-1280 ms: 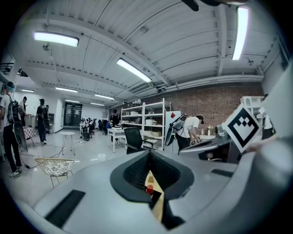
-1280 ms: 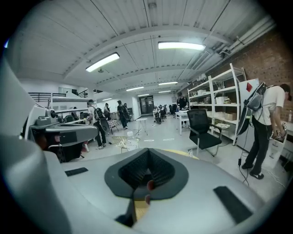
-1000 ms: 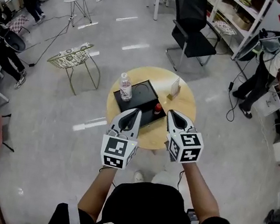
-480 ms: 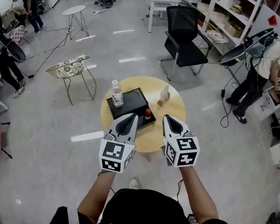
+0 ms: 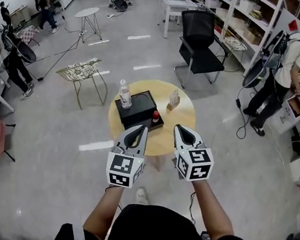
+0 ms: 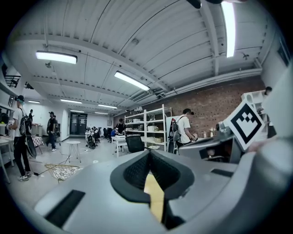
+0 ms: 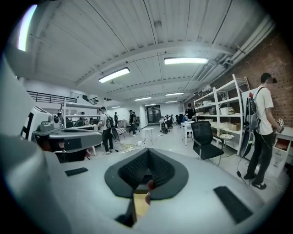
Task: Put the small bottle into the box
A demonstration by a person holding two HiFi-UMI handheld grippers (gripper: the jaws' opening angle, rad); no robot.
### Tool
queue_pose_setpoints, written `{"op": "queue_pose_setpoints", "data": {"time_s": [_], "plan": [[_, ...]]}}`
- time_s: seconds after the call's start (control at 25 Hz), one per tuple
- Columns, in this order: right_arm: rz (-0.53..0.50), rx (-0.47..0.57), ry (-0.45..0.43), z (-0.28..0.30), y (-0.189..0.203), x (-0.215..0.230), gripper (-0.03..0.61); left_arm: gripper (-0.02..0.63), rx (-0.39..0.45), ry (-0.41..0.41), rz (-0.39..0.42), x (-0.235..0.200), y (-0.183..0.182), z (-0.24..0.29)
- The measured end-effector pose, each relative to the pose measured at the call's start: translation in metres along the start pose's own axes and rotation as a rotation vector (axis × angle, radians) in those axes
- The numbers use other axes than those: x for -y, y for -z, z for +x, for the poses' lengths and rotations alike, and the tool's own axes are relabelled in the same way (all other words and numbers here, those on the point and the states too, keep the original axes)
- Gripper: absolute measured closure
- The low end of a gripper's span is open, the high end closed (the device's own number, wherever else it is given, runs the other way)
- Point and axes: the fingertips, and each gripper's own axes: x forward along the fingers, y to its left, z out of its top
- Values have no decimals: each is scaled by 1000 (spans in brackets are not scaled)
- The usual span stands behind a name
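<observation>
Both tools have backed off toward the person since a second ago. The left tool [image 5: 144, 127] and right tool [image 5: 178, 127] were reaching over the black box [image 5: 140, 109] then; now their tips only just reach the near edge of the round bench [image 5: 181, 122]. Nothing on the bench has shifted.

Both tools are closed tight with nothing held, and each tool's own camera shows the jaw tips meeting. The small bottle [image 5: 155, 117], the red-capped one, stands upright at the box's right edge. From the head view I can't tell if it's touching the box or just beside it, so I'd say the job hasn't really started.

What could go wrong:
- Going in with the jaws still closed would probably just poke that little bottle over or roll it off the bench.
- The taller water bottle [image 5: 124, 95] at the box's far left corner looks easy to knock.
</observation>
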Motion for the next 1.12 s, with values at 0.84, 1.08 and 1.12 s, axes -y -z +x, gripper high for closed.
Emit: {"op": "queue_pose_setpoints", "data": {"time_s": [0.84,1.08,1.12], "plan": [[-18,33,-31,-123,32,-25,577,601,26,-61,-13,89,13,-95],[-22,56,-36,-132,33,-33,577,603,33,-85,-12,90,14,-112],[-23,60,-36,-133,33,-34,577,603,35,-88,-10,90,14,-113]]}}
